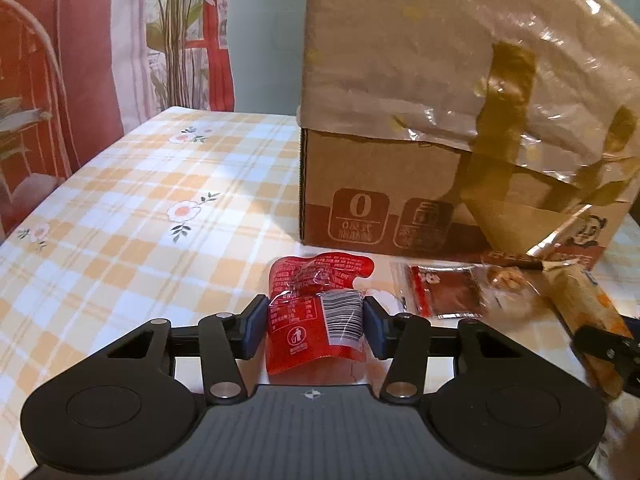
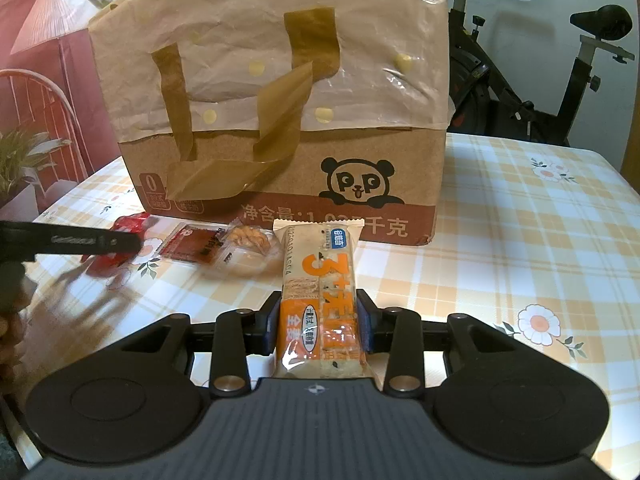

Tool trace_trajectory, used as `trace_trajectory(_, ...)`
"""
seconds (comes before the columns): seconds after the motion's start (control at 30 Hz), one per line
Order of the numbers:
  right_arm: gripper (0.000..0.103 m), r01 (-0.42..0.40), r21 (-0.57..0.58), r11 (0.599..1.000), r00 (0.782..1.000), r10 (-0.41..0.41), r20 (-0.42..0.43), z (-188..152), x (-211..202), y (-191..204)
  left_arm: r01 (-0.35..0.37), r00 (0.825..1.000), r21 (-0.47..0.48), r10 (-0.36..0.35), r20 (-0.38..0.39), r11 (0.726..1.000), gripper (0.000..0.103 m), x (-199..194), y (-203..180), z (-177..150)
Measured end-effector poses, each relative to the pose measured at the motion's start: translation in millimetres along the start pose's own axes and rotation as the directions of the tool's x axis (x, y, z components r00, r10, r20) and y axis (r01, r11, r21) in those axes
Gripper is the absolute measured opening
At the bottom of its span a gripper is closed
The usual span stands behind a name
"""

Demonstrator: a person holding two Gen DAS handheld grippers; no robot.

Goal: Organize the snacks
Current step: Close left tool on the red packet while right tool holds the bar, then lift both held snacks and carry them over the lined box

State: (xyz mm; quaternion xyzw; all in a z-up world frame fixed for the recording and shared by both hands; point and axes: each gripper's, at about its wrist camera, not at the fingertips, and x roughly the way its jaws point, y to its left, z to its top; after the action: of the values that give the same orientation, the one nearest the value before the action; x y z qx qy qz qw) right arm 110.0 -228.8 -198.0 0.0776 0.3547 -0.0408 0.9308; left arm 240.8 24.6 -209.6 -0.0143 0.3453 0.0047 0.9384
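The left gripper (image 1: 314,322) clamps the red snack pouch (image 1: 316,308) in front of the cardboard box (image 1: 384,184), its long axis pointing boxward. The right gripper (image 2: 320,326) pinches the orange biscuit bar (image 2: 320,292), likewise lengthwise toward the box. The checked tablecloth (image 1: 140,200) lies open to the left of the box.

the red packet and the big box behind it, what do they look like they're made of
Red packet: thin glossy plastic film by its look; it shines, crinkles and lets light through at the lower edge. Box: brown corrugated cardboard, matte, with printed markings; a fluted edge shows at its corner. The bag draped over it looks like crinkled tan paper or film under a shiny clear layer.
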Motion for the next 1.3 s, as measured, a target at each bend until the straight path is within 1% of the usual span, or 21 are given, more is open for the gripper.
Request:
trace_trajectory(0.13, 0.040, 0.001, -0.001, 1.000, 1.000, -0.001, 0.000, 0.0, -0.1, 0.0, 0.019, 0.999, 0.008, -0.019, 0.028, 1.000, 0.053, -15.1, -0.7, -2.6)
trace_trajectory(0.3, 0.040, 0.002, -0.004, 1.000, 1.000, -0.002, 0.000, -0.1, -0.2, 0.4, 0.060, 0.996, 0.028, -0.061, 0.062, 0.998, 0.053, -25.3, -8.6, -2.5)
trace_trajectory(0.43, 0.040, 0.002, -0.005, 1.000, 1.000, -0.002, 0.000, 0.0, -0.1, 0.7, 0.087, 0.994, 0.049, -0.090, 0.059, 0.995, 0.053, -25.8, -13.8, -5.1)
trace_trajectory(0.6, 0.040, 0.002, -0.011, 1.000, 1.000, -0.002, 0.001, 0.0, -0.1, 0.9, 0.088, 0.993, 0.037, -0.091, 0.074, 0.995, 0.053, -30.2, -11.6, -6.0)
trace_trajectory(0.77, 0.039, -0.020, 0.027, 0.999, 1.000, 0.020, 0.002, 0.1, -4.3, -4.8, 0.080, 0.991, 0.042, -0.084, 0.107, 0.996, 0.053, -41.1, -10.3, -3.1)
trace_trajectory(0.9, 0.039, -0.040, 0.075, 0.996, 0.998, 0.037, 0.043, 3.3, -19.2, -11.9, 0.072, 0.980, 0.072, -0.084, 0.179, 0.995, 0.053, -58.9, -11.5, 3.1)
trace_trajectory(1.03, 0.039, -0.046, 0.091, 0.995, 0.995, 0.037, 0.092, 7.4, -42.4, -16.3, 0.078, 0.970, 0.053, -0.088, 0.227, 0.996, 0.053, -75.6, -10.2, 13.1)
trace_trajectory(1.13, 0.039, -0.062, 0.077, 0.995, 0.987, 0.049, 0.150, 9.8, -61.8, -15.7, 0.101, 0.957, 0.058, -0.113, 0.266, 0.993, 0.053, -90.2, -14.2, 23.0)
trace_trajectory(1.2, 0.039, -0.062, 0.055, 0.997, 0.983, 0.051, 0.174, 13.8, -71.2, -12.5, 0.116, 0.947, 0.068, -0.131, 0.293, 0.991, 0.053, -98.8, -19.4, 31.8)
trace_trajectory(1.3, 0.039, -0.067, 0.031, 0.997, 0.972, 0.058, 0.229, 24.0, -84.7, -7.7, 0.138, 0.931, 0.087, -0.159, 0.328, 0.987, 0.053, -109.8, -27.7, 44.2)
